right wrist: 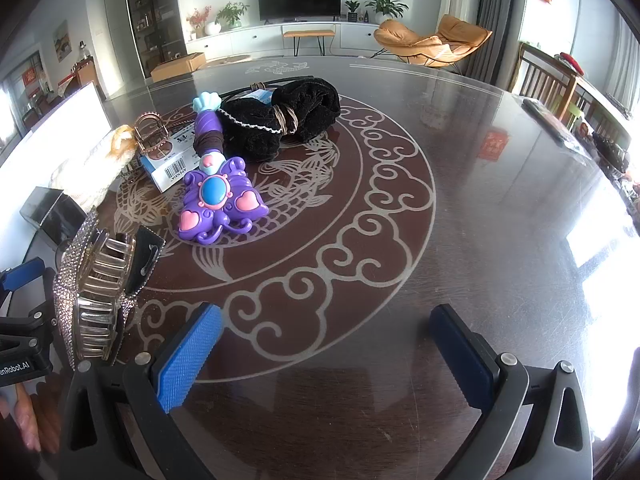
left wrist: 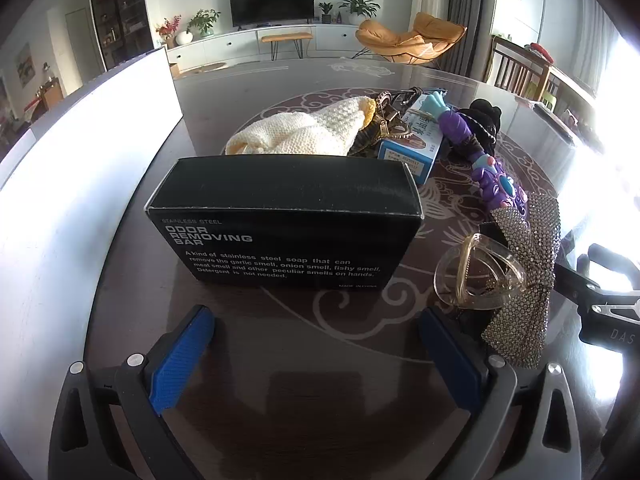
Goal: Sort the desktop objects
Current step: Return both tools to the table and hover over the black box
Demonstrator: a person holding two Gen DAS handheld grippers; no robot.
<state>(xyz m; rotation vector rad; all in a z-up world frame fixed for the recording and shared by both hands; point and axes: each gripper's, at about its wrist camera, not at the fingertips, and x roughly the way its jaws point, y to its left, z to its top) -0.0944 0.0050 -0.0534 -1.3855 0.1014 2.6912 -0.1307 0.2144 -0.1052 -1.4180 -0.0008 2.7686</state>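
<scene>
A black "Odor Removing Bar" box (left wrist: 280, 220) stands on the round table just ahead of my open, empty left gripper (left wrist: 316, 356). To its right lies a rhinestone bow hair claw (left wrist: 516, 276), which also shows in the right wrist view (right wrist: 96, 292). Behind are a cream knitted cloth (left wrist: 296, 132), a blue-white carton (left wrist: 416, 144), a purple butterfly toy wand (right wrist: 218, 196) and a black fuzzy cloth (right wrist: 296, 120). My right gripper (right wrist: 328, 352) is open and empty over bare tabletop, right of the hair claw.
A white bin wall (left wrist: 80, 168) stands along the left of the table. A gold hair clip (right wrist: 150, 130) lies on the carton. Dark packets (right wrist: 560, 128) lie at the table's far right edge. The patterned tabletop (right wrist: 400, 220) spreads to the right.
</scene>
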